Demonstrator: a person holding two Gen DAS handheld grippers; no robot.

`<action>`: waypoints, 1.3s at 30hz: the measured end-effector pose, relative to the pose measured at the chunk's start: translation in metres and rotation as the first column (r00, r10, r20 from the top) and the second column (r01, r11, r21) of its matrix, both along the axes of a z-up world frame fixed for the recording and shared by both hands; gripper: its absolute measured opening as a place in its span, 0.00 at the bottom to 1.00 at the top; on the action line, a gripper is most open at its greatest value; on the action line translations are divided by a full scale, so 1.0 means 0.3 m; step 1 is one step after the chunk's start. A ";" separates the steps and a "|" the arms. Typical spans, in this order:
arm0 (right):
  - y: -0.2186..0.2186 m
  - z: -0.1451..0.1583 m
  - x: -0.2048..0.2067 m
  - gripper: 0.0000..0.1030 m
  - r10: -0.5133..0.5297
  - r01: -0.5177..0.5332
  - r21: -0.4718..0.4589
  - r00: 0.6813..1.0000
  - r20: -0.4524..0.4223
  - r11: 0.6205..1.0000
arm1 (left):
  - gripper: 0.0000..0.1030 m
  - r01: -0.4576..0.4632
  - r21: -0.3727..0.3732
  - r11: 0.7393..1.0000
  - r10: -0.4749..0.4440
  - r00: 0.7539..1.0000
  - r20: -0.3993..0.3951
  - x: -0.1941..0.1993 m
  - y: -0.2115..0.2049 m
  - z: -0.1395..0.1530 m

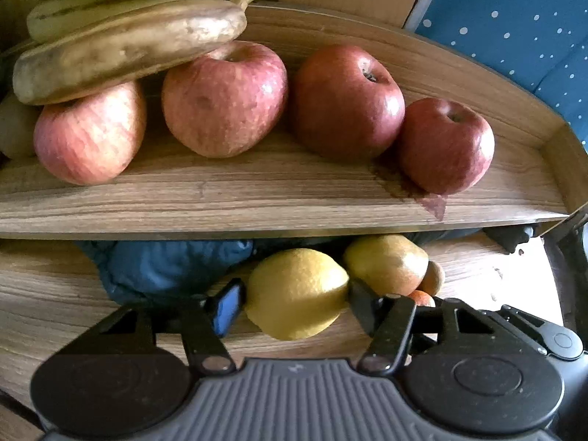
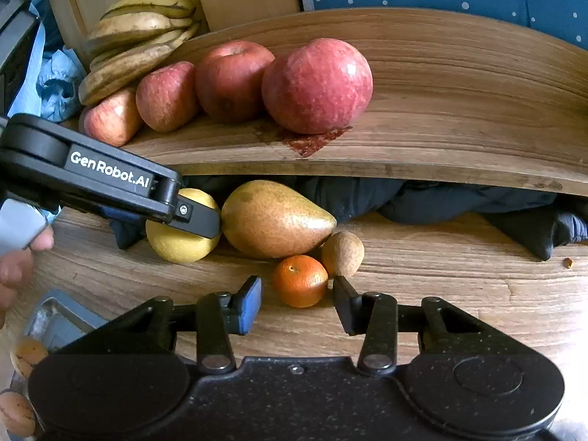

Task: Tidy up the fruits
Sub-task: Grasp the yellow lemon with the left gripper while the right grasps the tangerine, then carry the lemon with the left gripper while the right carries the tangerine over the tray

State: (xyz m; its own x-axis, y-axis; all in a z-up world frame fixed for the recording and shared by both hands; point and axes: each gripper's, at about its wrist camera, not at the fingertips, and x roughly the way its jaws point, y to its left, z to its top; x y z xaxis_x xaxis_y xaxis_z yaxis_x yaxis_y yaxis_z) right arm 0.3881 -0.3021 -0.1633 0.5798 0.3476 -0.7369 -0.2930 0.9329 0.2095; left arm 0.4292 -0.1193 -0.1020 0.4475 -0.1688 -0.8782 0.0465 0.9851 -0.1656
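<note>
closest to the left wrist lens, the left gripper [image 1: 296, 299] has its two fingers pressed against either side of a yellow lemon [image 1: 296, 292], which sits on the wooden table [image 1: 55, 286] just below the front edge of a raised wooden tray [image 1: 279, 198]. beside the lemon on its right lies a pear [image 1: 386, 262], touching it. from the right wrist view, the right gripper [image 2: 297, 303] is spread, its fingers on either side of a small orange mandarin [image 2: 299, 281] without clearly touching it; the mandarin rests on the table in front of the pear, next to a small brown fruit [image 2: 343, 253]. on the tray, four red apples [image 1: 224, 99] stand in a row, with a bunch of browning bananas [image 1: 125, 46] resting over the leftmost ones. dark blue cloth [image 1: 165, 268] is bunched under the tray behind the lemon.
</note>
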 end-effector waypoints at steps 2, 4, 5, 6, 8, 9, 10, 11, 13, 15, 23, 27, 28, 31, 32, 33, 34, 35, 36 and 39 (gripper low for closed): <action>-0.001 -0.001 -0.002 0.39 -0.001 0.001 0.002 1.000 0.002 1.000 | 0.64 -0.003 -0.003 1.000 0.003 1.000 0.002 0.000 0.003 0.000; -0.005 -0.001 -0.005 0.35 -0.005 0.005 0.004 1.000 0.004 1.000 | 0.64 -0.004 -0.003 1.000 0.004 1.000 0.004 -0.009 0.007 0.002; -0.007 -0.001 -0.005 0.34 -0.009 0.009 0.005 1.000 0.005 1.000 | 0.64 -0.004 -0.004 1.000 0.004 1.000 0.004 -0.011 0.008 0.002; -0.015 -0.002 -0.010 0.34 -0.009 0.009 0.008 1.000 0.004 1.000 | 0.64 -0.004 -0.004 1.000 0.004 1.000 0.004 -0.011 0.008 0.002; -0.017 -0.001 -0.010 0.34 -0.009 0.009 0.011 1.000 0.005 1.000 | 0.64 -0.007 -0.005 1.000 0.007 1.000 0.003 -0.019 0.008 0.003; -0.019 -0.001 -0.012 0.34 -0.008 0.008 0.011 1.000 0.006 1.000 | 0.63 -0.008 -0.006 1.000 0.008 1.000 0.003 -0.022 0.008 0.003; -0.019 -0.001 -0.013 0.33 -0.009 0.009 0.011 1.000 0.006 1.000 | 0.63 -0.009 -0.007 1.000 0.009 1.000 0.002 -0.027 0.011 -0.002; -0.019 -0.001 -0.014 0.33 -0.010 0.010 0.012 1.000 0.006 1.000 | 0.63 -0.008 -0.007 1.000 0.008 1.000 0.001 -0.033 0.013 -0.004; -0.019 0.002 -0.016 0.33 -0.010 0.010 0.015 1.000 0.008 1.000 | 0.63 -0.003 -0.011 1.000 0.003 1.000 0.000 -0.039 0.016 -0.009; -0.017 0.006 -0.022 0.33 -0.007 0.007 0.017 1.000 0.014 1.000 | 0.63 0.001 -0.015 1.000 -0.001 1.000 0.004 -0.048 0.019 -0.013; -0.022 0.022 -0.057 0.33 -0.003 0.002 0.036 1.000 0.028 0.999 | 0.63 0.007 -0.031 0.999 -0.006 1.000 0.020 -0.096 0.040 -0.006; -0.021 0.038 -0.075 0.33 -0.006 0.005 0.037 0.999 0.035 0.999 | 0.63 0.016 -0.038 0.999 -0.015 1.000 0.026 -0.123 0.044 0.005; -0.021 0.043 -0.080 0.33 -0.007 0.006 0.037 0.999 0.038 0.999 | 0.63 0.020 -0.040 0.999 -0.018 0.999 0.028 -0.120 0.043 0.005; -0.012 0.056 -0.101 0.33 -0.012 0.010 0.034 0.999 0.048 0.999 | 0.63 0.028 -0.043 0.999 -0.027 0.999 0.035 -0.144 0.041 0.022; -0.008 0.062 -0.110 0.33 -0.012 0.010 0.030 0.998 0.055 0.999 | 0.63 0.031 -0.045 0.998 -0.030 0.999 0.037 -0.154 0.044 0.025; -0.005 0.066 -0.118 0.33 -0.012 0.010 0.028 0.998 0.060 1.000 | 0.63 0.035 -0.046 0.998 -0.033 0.999 0.039 -0.162 0.046 0.028; -0.003 0.071 -0.130 0.33 -0.011 0.009 0.027 0.998 0.066 1.000 | 0.63 0.041 -0.047 0.998 -0.039 0.998 0.040 -0.165 0.047 0.030; 0.000 0.077 -0.143 0.33 -0.011 0.009 0.028 0.997 0.071 1.000 | 0.63 0.046 -0.048 0.998 -0.044 0.998 0.041 -0.173 0.051 0.032; 0.003 0.082 -0.156 0.33 -0.012 0.009 0.028 0.997 0.075 1.000 | 0.63 0.053 -0.049 0.997 -0.051 0.998 0.043 -0.184 0.055 0.035; 0.013 0.099 -0.196 0.33 -0.016 0.013 0.029 0.996 0.084 0.999 | 0.63 0.077 -0.055 0.996 -0.074 0.996 0.047 -0.218 0.061 0.048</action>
